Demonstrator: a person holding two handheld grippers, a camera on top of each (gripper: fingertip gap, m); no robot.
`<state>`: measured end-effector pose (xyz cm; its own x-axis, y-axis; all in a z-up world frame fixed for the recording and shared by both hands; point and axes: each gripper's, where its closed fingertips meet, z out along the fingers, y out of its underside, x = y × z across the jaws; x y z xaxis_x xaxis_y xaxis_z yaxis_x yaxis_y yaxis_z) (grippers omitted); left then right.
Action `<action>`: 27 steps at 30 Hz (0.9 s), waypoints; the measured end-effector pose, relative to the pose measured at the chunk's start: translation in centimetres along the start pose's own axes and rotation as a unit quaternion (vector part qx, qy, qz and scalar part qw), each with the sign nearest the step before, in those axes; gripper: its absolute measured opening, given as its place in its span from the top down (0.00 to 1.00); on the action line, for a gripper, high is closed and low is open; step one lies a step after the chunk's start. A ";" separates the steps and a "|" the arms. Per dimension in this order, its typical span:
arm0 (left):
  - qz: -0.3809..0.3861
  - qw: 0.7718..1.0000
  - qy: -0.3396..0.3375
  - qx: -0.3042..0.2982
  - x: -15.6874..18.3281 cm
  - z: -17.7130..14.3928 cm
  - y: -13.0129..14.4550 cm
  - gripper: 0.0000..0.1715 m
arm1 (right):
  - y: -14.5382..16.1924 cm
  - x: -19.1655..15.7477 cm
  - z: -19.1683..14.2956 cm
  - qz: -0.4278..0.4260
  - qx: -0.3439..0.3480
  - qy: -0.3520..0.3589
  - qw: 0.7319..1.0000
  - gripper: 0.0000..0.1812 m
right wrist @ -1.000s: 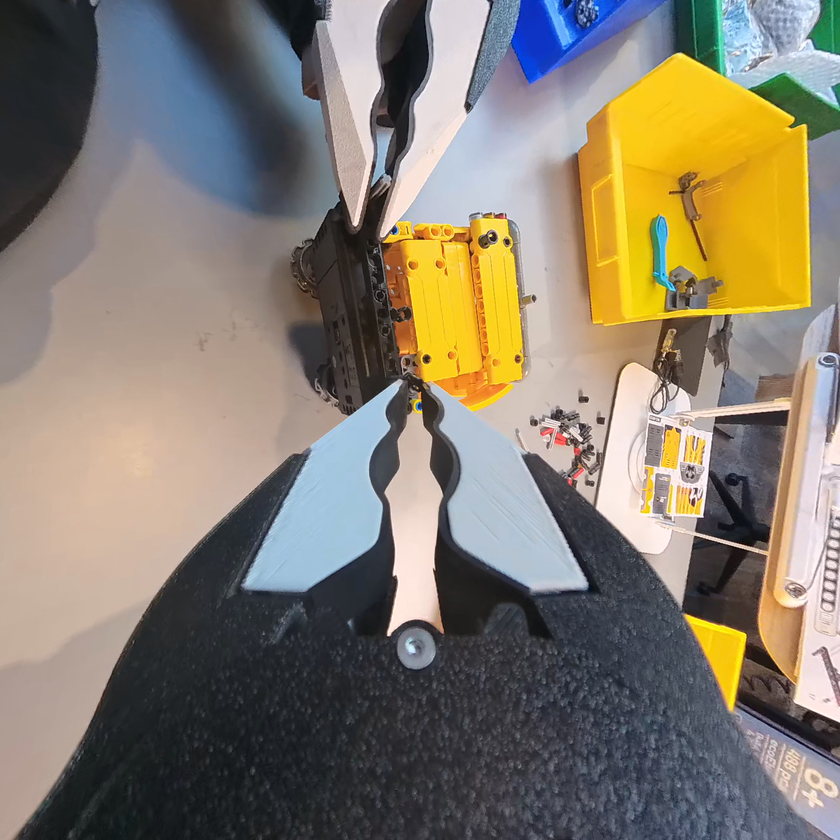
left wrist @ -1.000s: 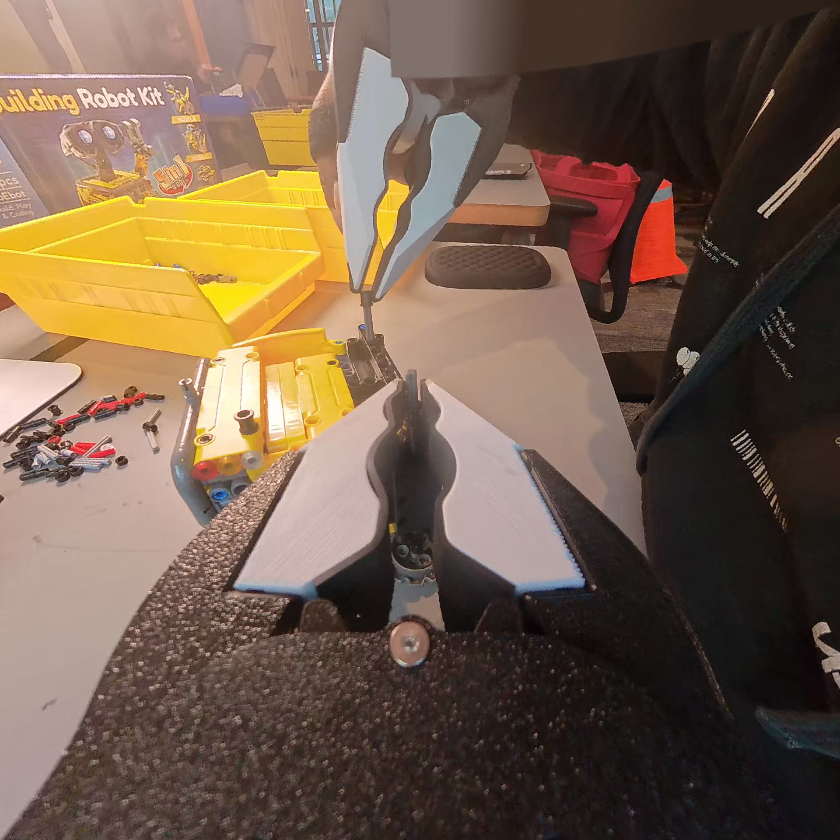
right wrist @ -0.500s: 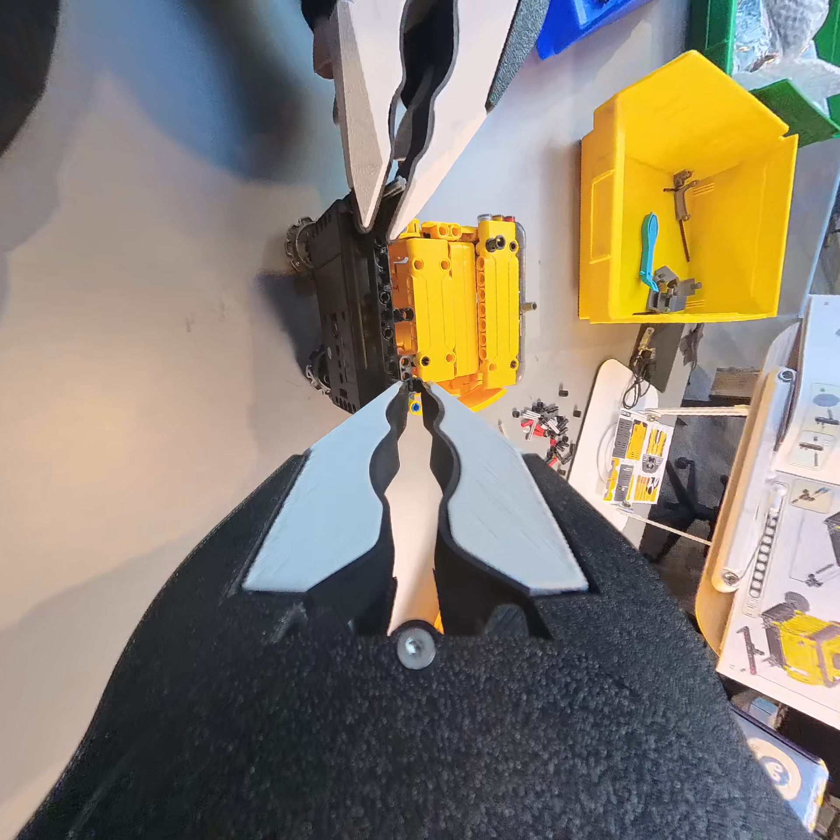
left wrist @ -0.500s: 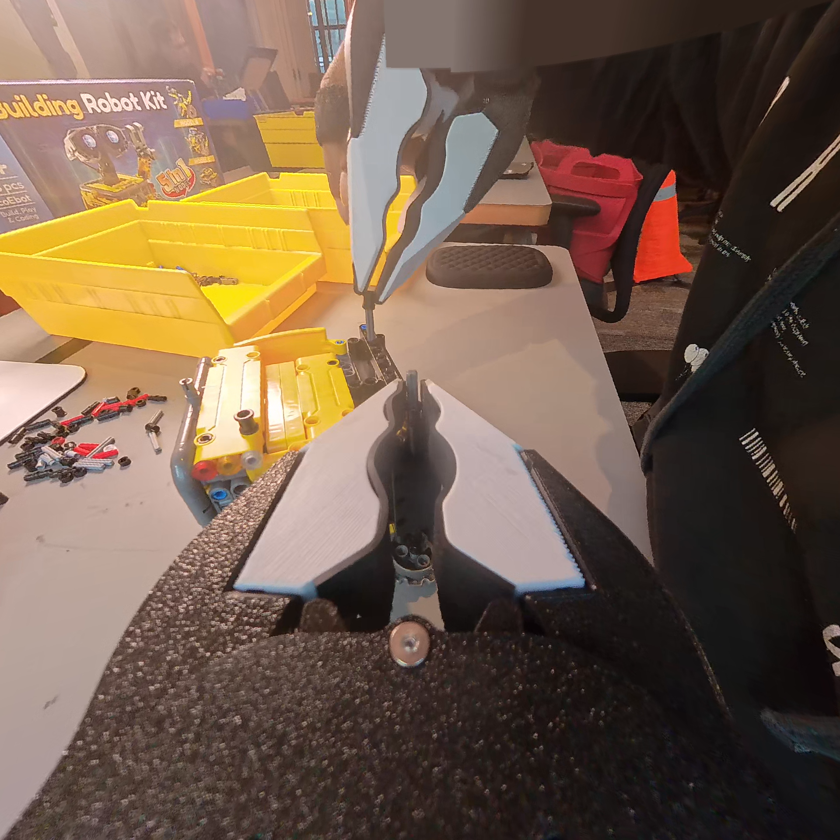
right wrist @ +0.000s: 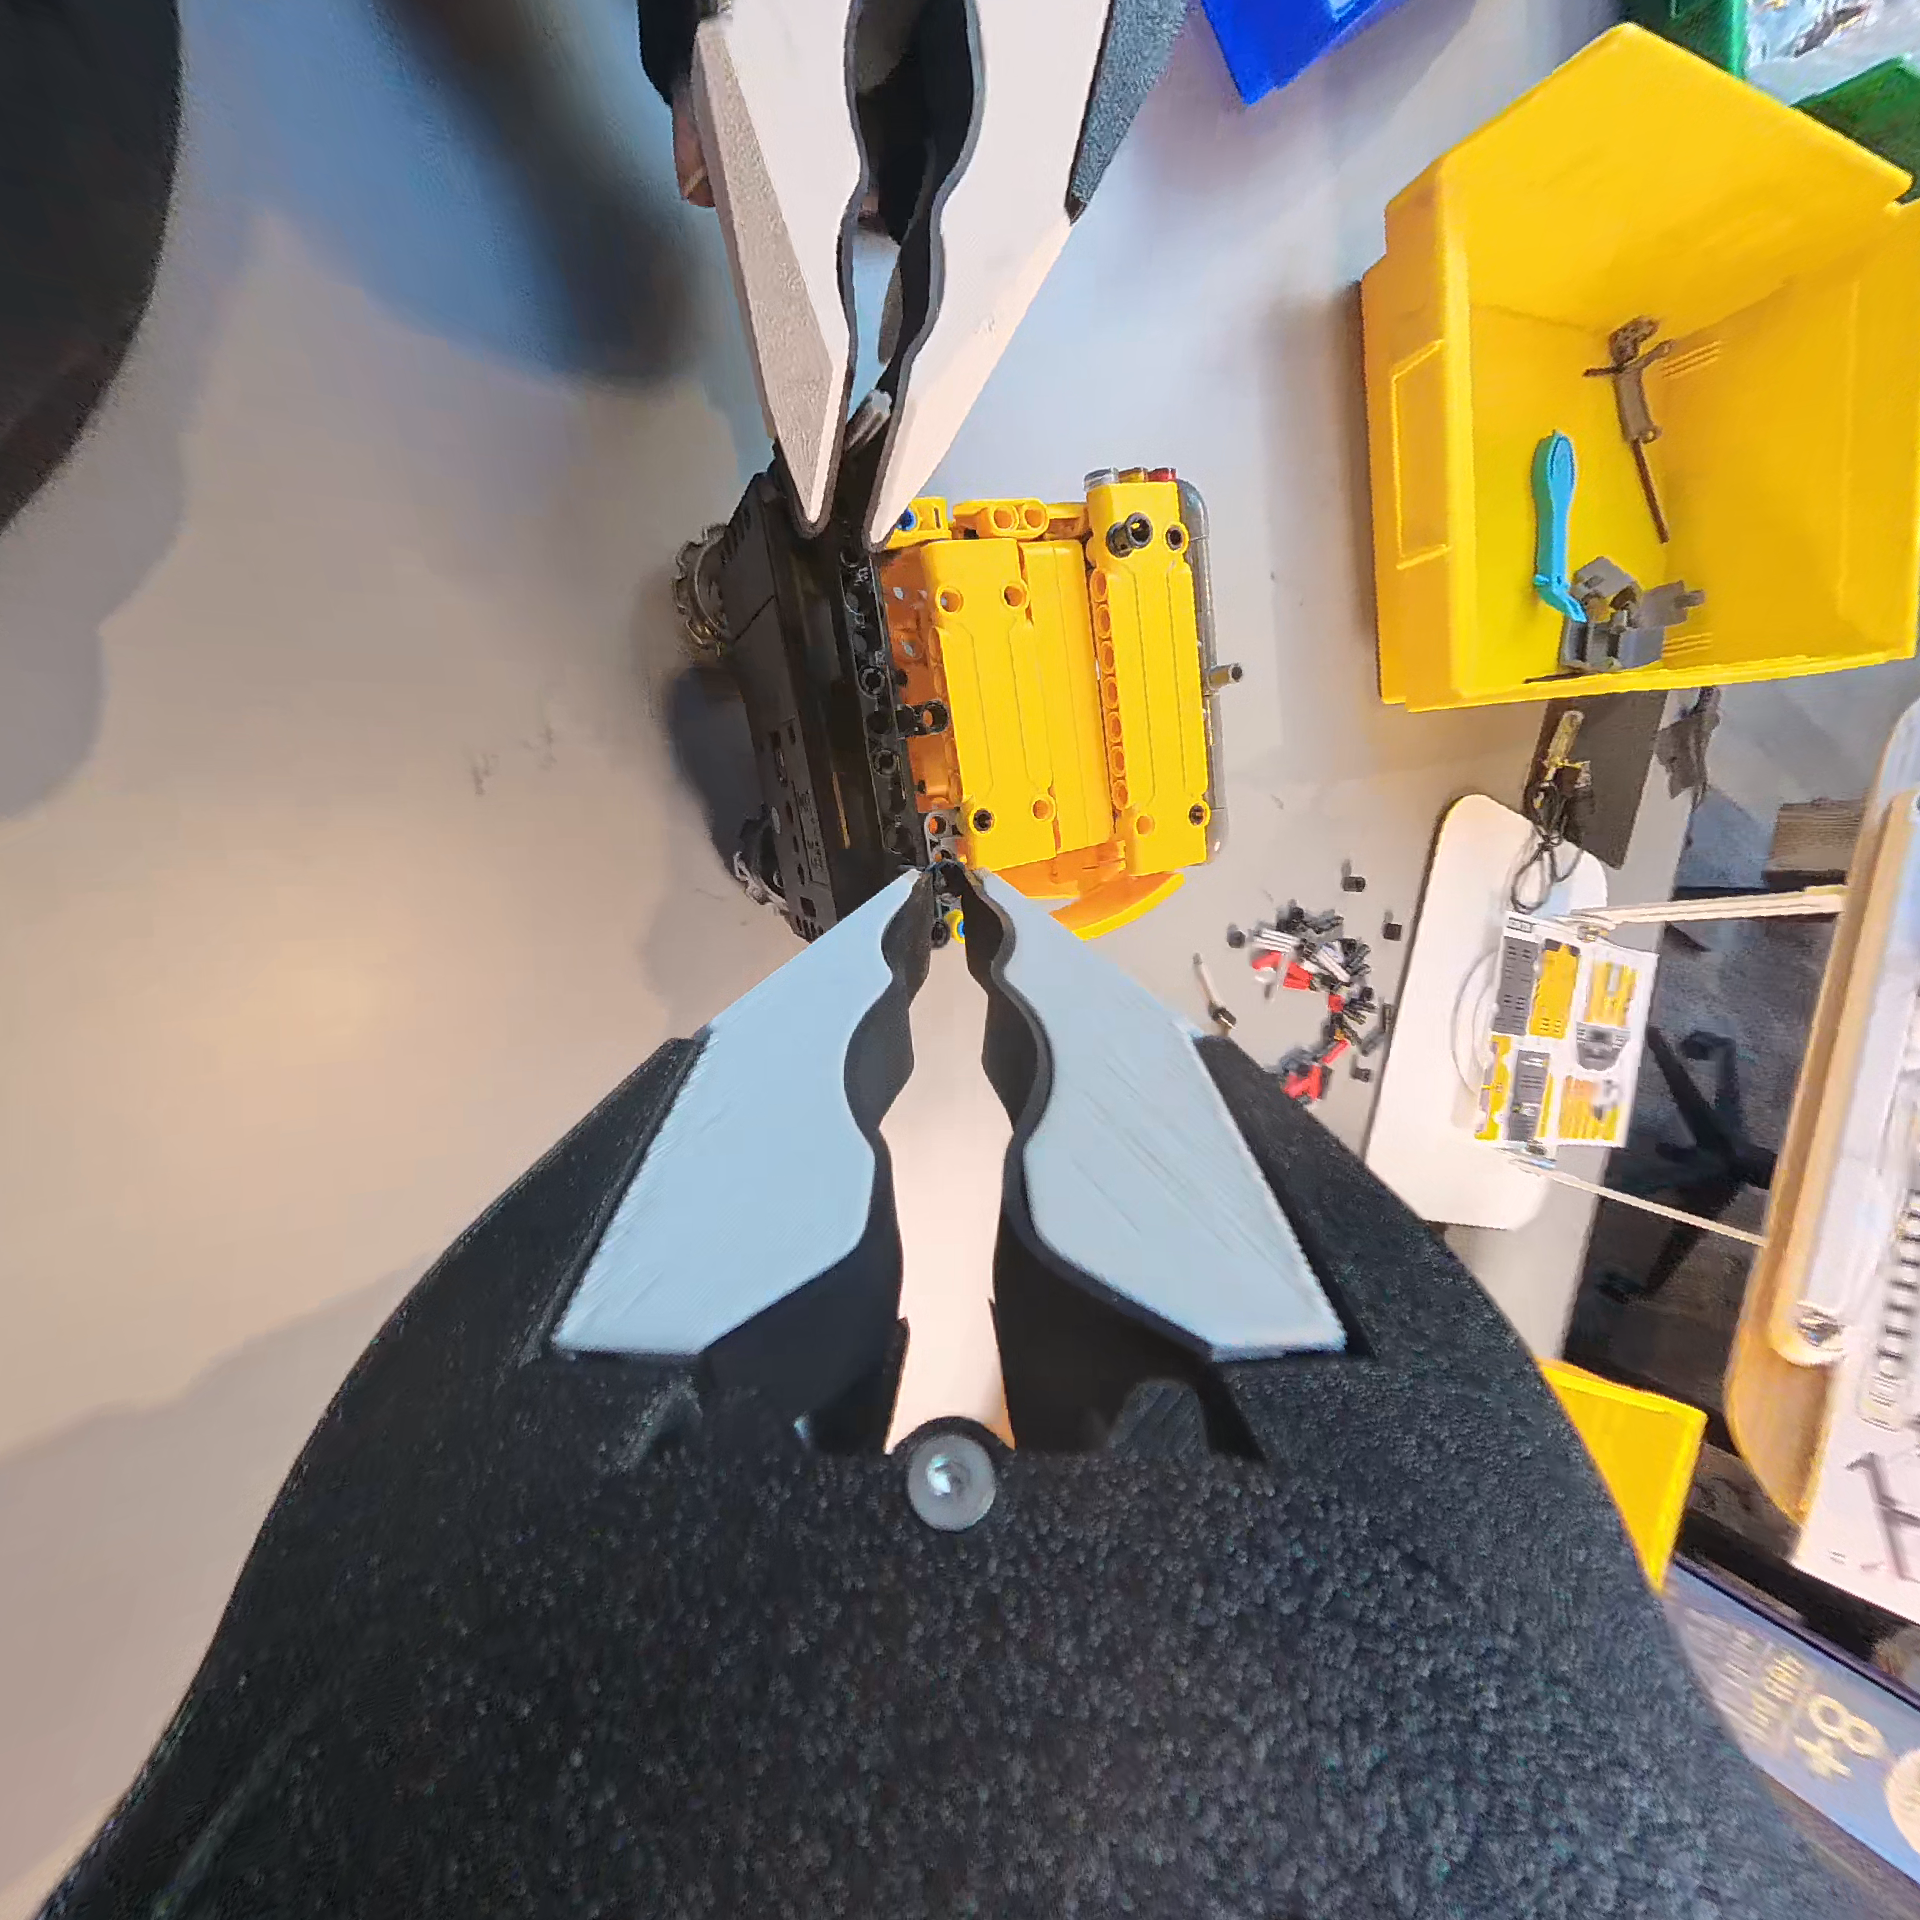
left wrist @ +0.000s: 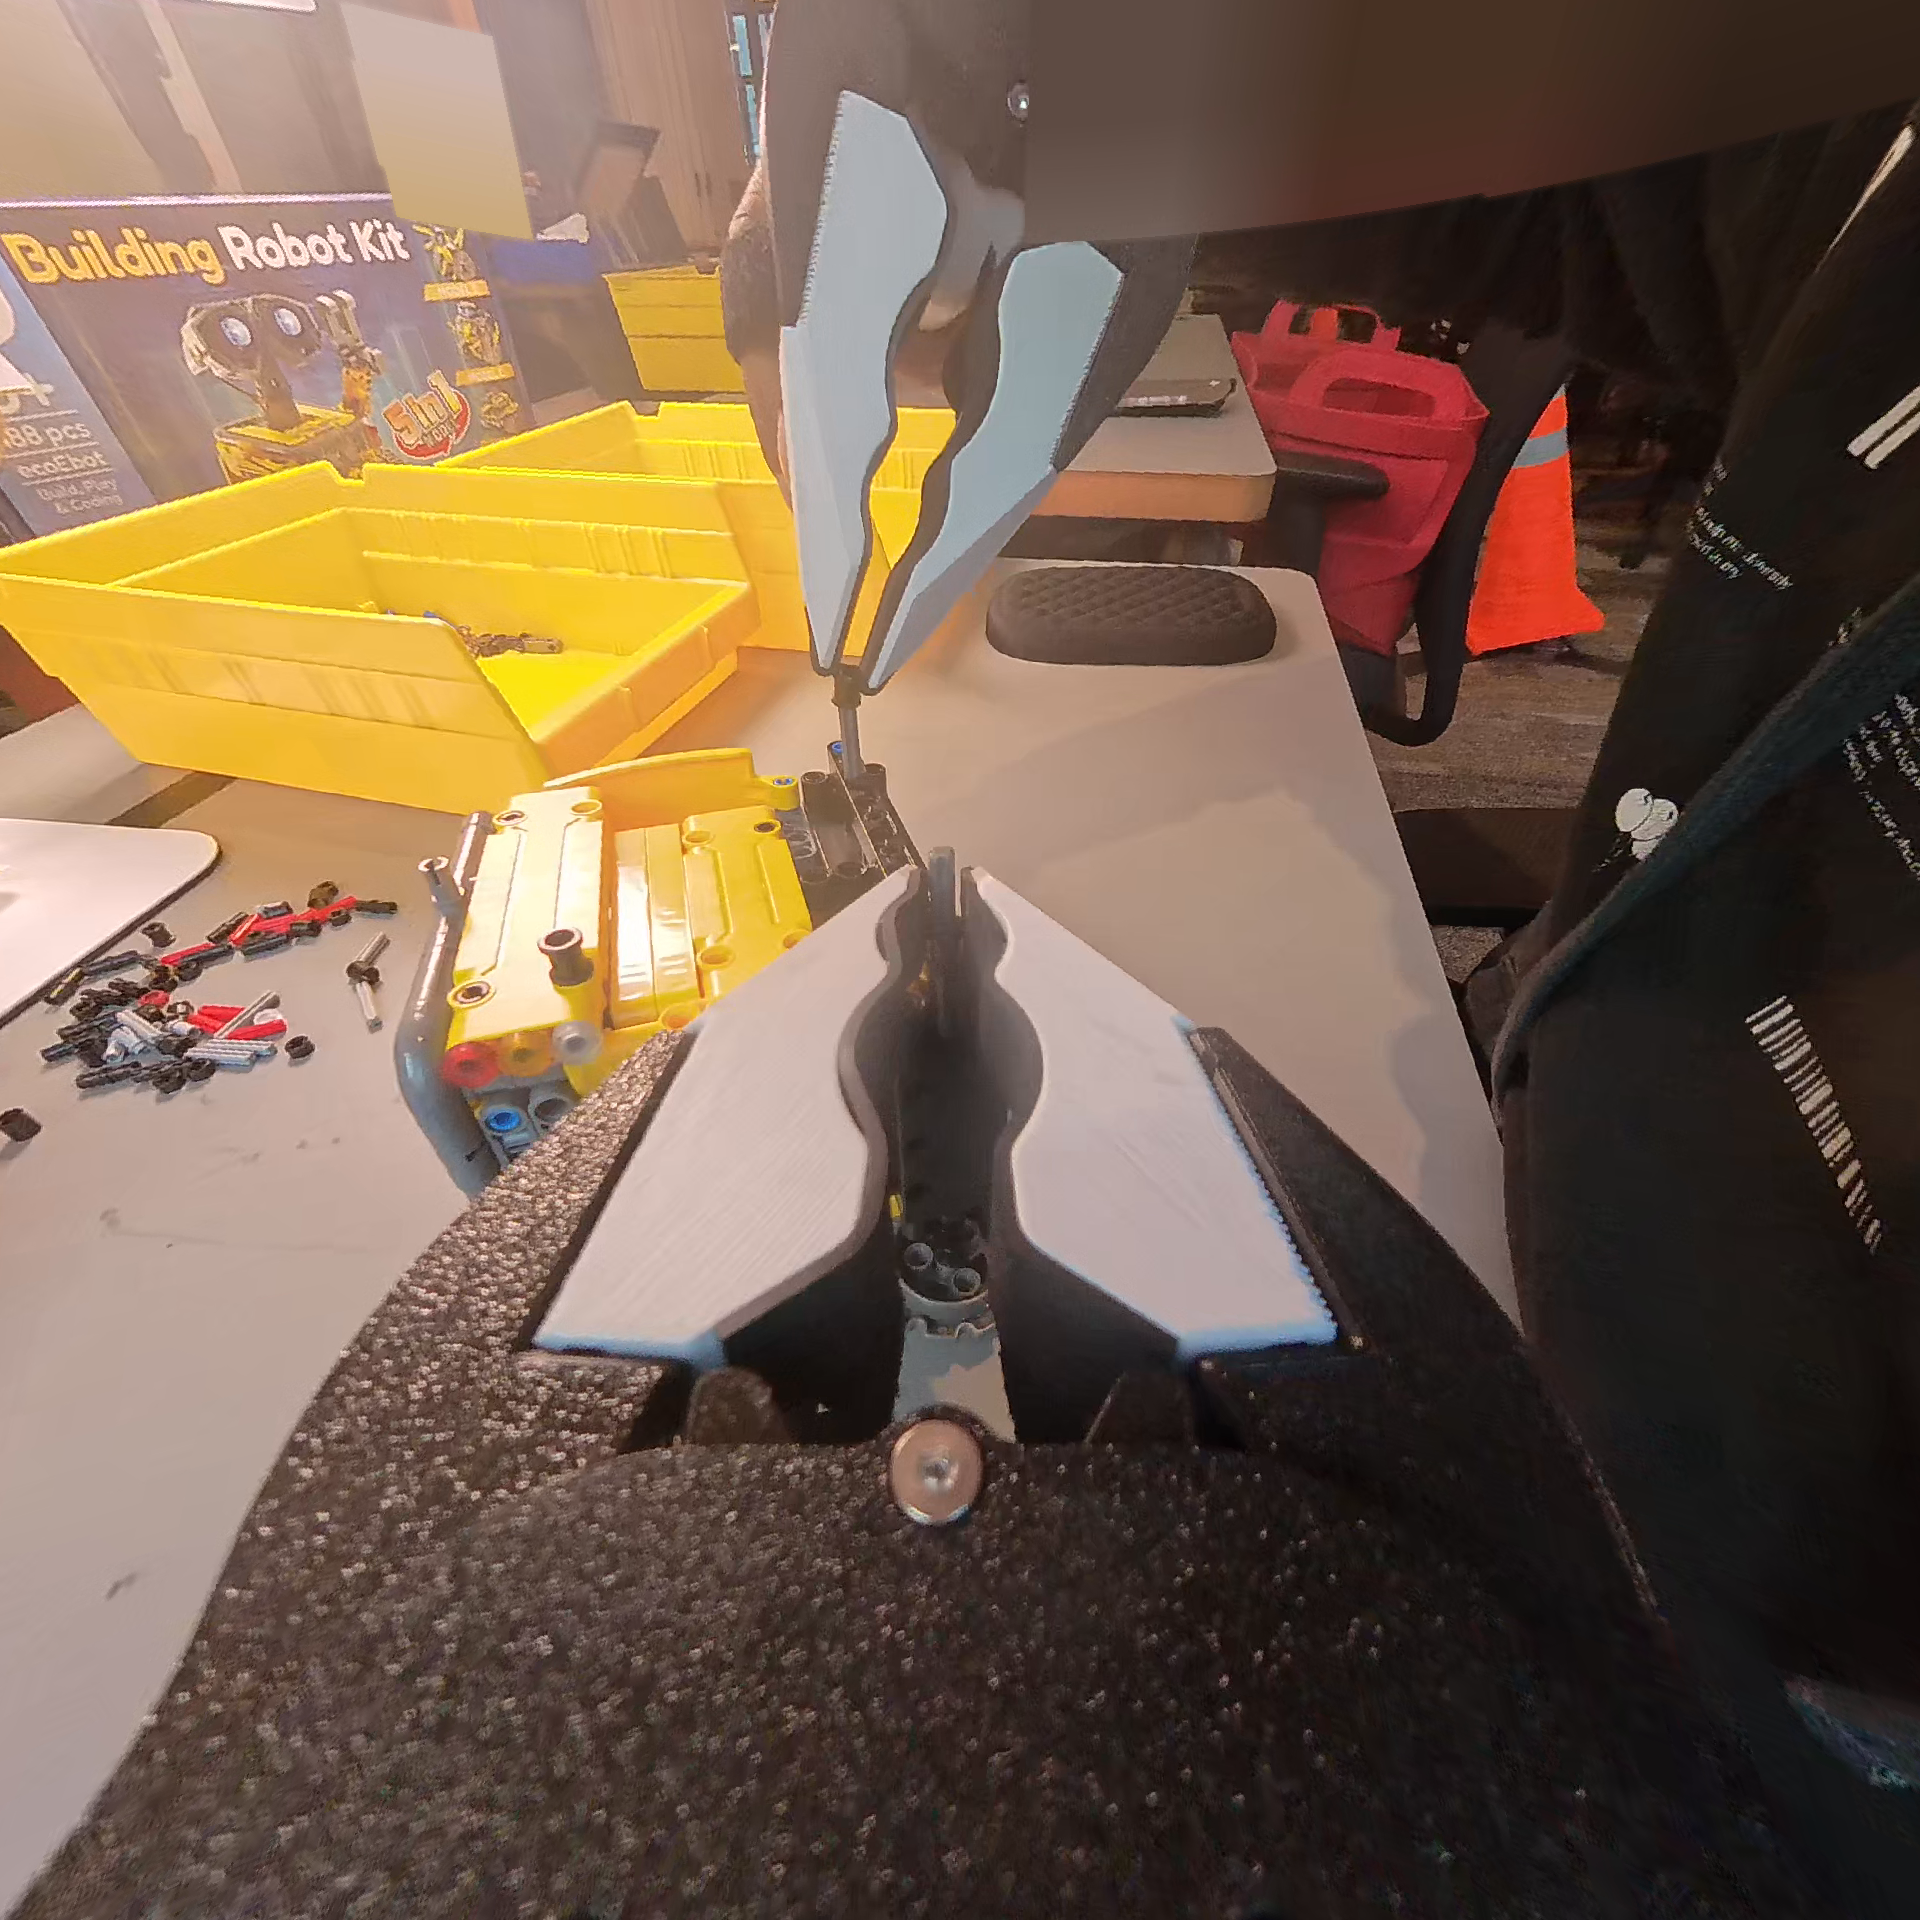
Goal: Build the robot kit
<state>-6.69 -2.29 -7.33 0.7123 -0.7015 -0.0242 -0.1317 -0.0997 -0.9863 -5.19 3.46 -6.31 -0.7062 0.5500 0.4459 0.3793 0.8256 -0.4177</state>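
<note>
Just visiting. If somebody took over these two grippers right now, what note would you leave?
Left gripper: shut on the black side of the toy model on the table.
Right gripper: shut on a black pin standing upright on that black side.
Small parts lie loose beside the model; a yellow bin holds a few more.
Whether the pin is seated: cannot tell.

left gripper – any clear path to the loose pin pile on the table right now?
Probably not as things stand. The left gripper is shut on the black part of the brick model, so it is occupied. The pin pile lies on bare table beyond the model's far side; nothing else blocks it.
</note>
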 end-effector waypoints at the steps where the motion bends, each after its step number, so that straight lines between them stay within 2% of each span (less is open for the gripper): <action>1: 0.001 1.000 0.001 -0.001 0.0 0.0 0.0 0.98 | -0.1 -0.1 0.0 0.005 0.005 -0.002 1.000 0.97; 14: -0.007 1.000 0.000 0.006 -0.1 -0.2 0.1 0.97 | 0.2 -0.3 0.8 0.020 0.021 -0.017 0.999 0.97; 22: -0.007 1.000 0.007 0.006 0.1 -0.2 0.1 0.98 | 0.2 -0.4 0.8 0.060 0.030 -0.031 0.997 0.97; 24: -0.002 1.000 0.005 0.003 0.2 -0.2 0.1 0.98 | 0.1 -0.6 0.9 0.075 0.033 -0.045 0.996 0.91; 27: 0.002 1.000 0.000 0.003 0.2 -0.2 0.0 0.96 | 0.2 -0.4 0.8 0.101 0.039 -0.058 0.992 0.90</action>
<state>-6.66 -2.58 -7.31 0.7124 -0.7012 -0.0280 -0.1300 -0.0926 -0.9872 -5.29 3.31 -7.22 -0.6866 0.6808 0.2550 0.4757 0.6860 -0.5506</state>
